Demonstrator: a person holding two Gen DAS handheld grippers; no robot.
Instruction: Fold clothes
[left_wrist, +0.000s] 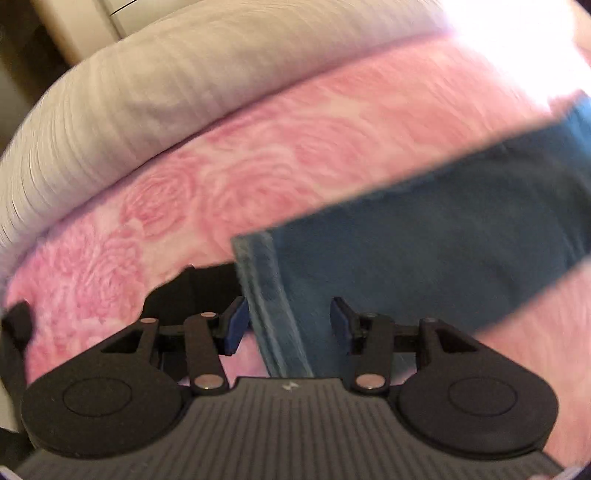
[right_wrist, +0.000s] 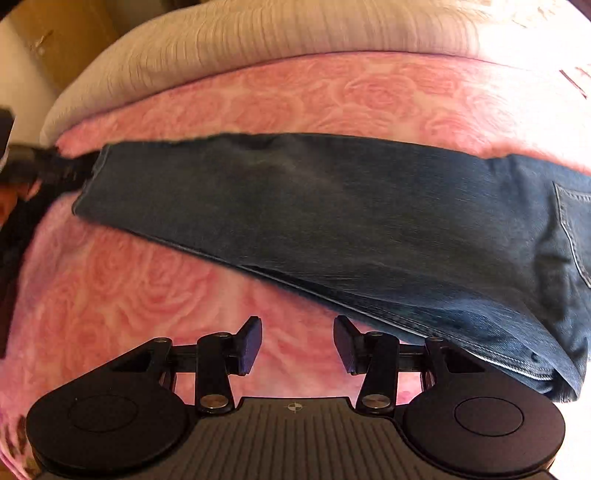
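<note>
A pair of dark blue jeans (right_wrist: 332, 206) lies flat across a pink rose-patterned blanket (right_wrist: 129, 288), leg end at the left, back pocket at the far right. My left gripper (left_wrist: 288, 325) is open, its jaws either side of the hemmed leg end of the jeans (left_wrist: 424, 251), not closed on it. My right gripper (right_wrist: 297, 345) is open and empty, just above the blanket at the near edge of the jeans. The left gripper shows as a dark blurred shape at the leg end in the right wrist view (right_wrist: 44, 166).
A grey ribbed pillow or bedcover (left_wrist: 140, 85) runs along the far side of the blanket (left_wrist: 258, 147). Beyond it stands pale furniture (left_wrist: 85, 26). Bright light washes out the upper right of the left wrist view.
</note>
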